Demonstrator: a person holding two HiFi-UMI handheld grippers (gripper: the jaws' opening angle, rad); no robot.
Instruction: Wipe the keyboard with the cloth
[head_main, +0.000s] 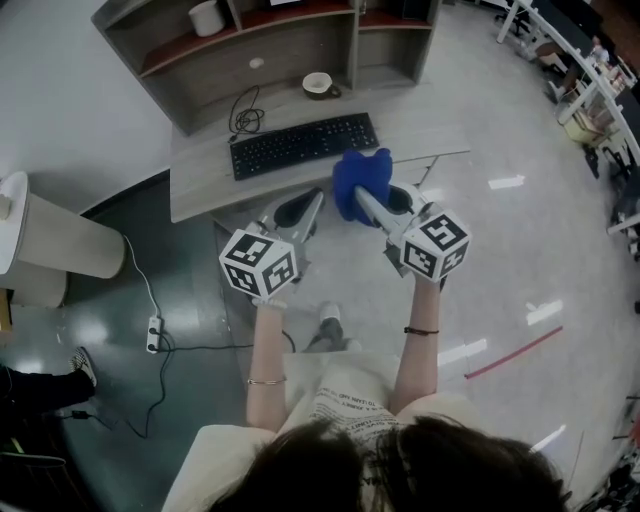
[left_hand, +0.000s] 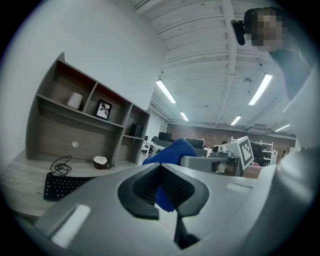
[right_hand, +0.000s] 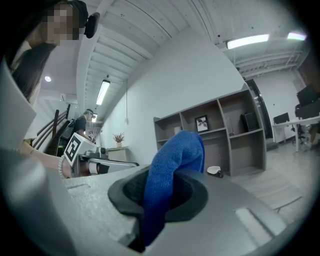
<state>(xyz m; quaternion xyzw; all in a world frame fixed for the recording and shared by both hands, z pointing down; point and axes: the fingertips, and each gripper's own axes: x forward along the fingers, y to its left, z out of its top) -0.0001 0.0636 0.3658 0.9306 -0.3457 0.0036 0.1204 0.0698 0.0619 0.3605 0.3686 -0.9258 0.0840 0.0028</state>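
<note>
The right gripper is clamped shut on a blue cloth. In the right gripper view its jaws pinch a fold of the cloth, which rises above the dark pads and arches over towards 1 o'clock, while a narrower strip runs down between the jaws towards 6 o'clock. The left gripper has its jaws together with nothing between them. In the left gripper view the two black pads meet along a line at the centre, and the cloth shows only behind them, at 1 o'clock, held by the other tool. In the head view both grippers point towards 12 o'clock, side by side and slightly apart, in front of the near edge of a grey desk. The cloth hangs in the air at that edge. The black keyboard lies on the desk just beyond the cloth, at about 11 o'clock from it, and the two are not touching. A coiled black cable lies at the keyboard's far left corner, and a cup stands behind it at 12 o'clock.
</note>
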